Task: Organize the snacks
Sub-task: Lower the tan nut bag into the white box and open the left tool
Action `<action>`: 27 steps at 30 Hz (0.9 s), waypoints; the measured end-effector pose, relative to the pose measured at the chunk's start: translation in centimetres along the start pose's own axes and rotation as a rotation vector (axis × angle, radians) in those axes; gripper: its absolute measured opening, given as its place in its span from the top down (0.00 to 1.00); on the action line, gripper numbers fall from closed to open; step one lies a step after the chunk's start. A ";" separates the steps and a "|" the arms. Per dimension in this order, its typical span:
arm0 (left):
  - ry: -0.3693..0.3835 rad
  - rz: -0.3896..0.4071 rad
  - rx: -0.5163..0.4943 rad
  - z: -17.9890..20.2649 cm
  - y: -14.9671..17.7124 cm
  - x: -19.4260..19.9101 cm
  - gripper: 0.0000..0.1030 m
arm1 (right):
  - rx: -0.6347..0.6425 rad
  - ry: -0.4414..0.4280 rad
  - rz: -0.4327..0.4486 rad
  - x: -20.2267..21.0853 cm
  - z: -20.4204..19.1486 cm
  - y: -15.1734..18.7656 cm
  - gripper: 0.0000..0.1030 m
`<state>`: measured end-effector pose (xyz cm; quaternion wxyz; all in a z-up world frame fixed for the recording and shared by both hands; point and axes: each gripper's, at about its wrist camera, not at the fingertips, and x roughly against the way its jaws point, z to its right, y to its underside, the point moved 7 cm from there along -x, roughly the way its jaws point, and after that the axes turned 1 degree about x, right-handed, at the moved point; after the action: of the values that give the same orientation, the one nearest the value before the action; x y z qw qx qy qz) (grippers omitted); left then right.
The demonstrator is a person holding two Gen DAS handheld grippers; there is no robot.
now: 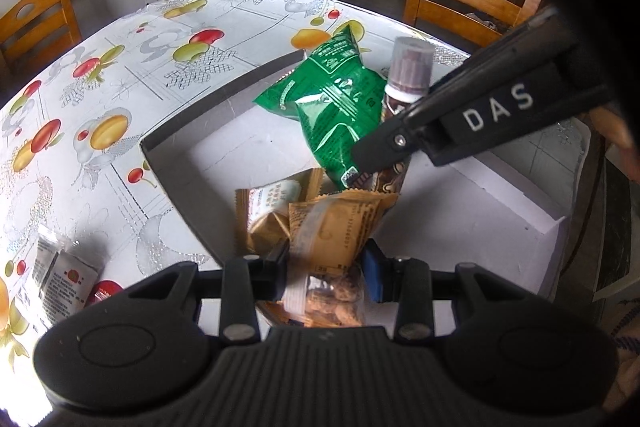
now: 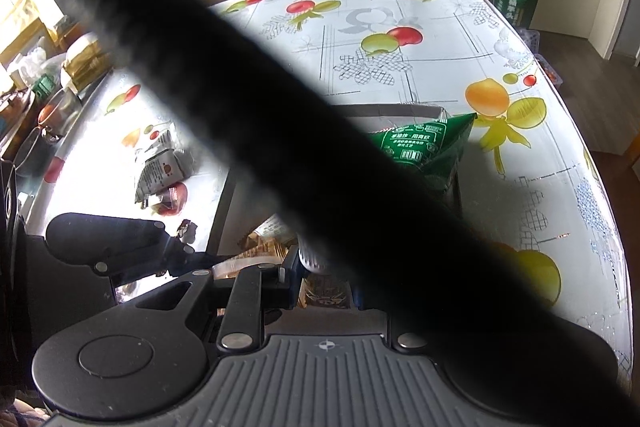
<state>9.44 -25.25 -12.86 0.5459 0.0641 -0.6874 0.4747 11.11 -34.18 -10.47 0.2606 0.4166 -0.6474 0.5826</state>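
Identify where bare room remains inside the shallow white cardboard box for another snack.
Free: the box floor right of the tan biscuit packets, and a strip between the grey wall and the green crisp bag. Crowded: the centre, where packets, bag and brown capped bottle bunch.

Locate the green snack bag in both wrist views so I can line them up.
Left wrist: green snack bag sits upper centre, inside the white box, left of the capped bottle.
Right wrist: green snack bag sits centre-right, its lower left cut off by a blurred black bar crossing the picture.
Shared landmark: the fruit-print tablecloth, and the box's far corner just beside the bag.
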 end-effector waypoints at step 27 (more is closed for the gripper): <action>-0.005 0.051 -0.045 0.2 -0.2 1.3 0.48 | 0.003 -0.017 0.019 -0.6 -0.8 -1.3 0.73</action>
<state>8.91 -24.91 -11.70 0.5332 0.0358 -0.7007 0.4728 12.40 -33.28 -10.11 0.2489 0.4159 -0.6527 0.5823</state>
